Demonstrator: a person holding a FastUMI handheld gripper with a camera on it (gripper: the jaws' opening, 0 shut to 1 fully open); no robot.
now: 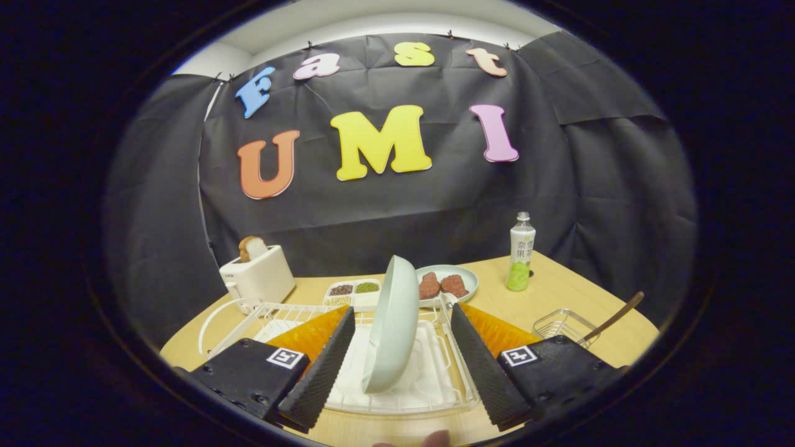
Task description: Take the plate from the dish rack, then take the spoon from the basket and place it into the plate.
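Now the claw (397,363) stands wide, its two fingers splayed to either side of the plate (392,323) and, as far as I can tell, touching it on neither face. That plate stands on edge in the rack (261,320), almost upright with a slight lean toward 1 o'clock, its long axis running from 6 to 12 between the fingers and its rim facing the claw. It lies dead ahead at 12 o'clock, already inside the gap, so the coming move looks like a plain squeeze across the plate's thin section; the fingers seem well lined up for it, one on each face. The lower rim sits on the rack's white tray.

Farther out at 3 o'clock, beyond the right finger, a wire basket (562,324) rests on the bench (559,292), and the spoon (615,318) leans in it with its wooden handle pointing up toward 2 o'clock. At 12 o'clock behind the rack, a second plate (469,279) carries two reddish pieces of food, and just beside it at 11 o'clock a divided tray (354,292) holds small heaps of grains or beans. A bottle (520,251) stands at 1 o'clock. At 10 o'clock a toaster (258,276) has a slice of bread in its slot.
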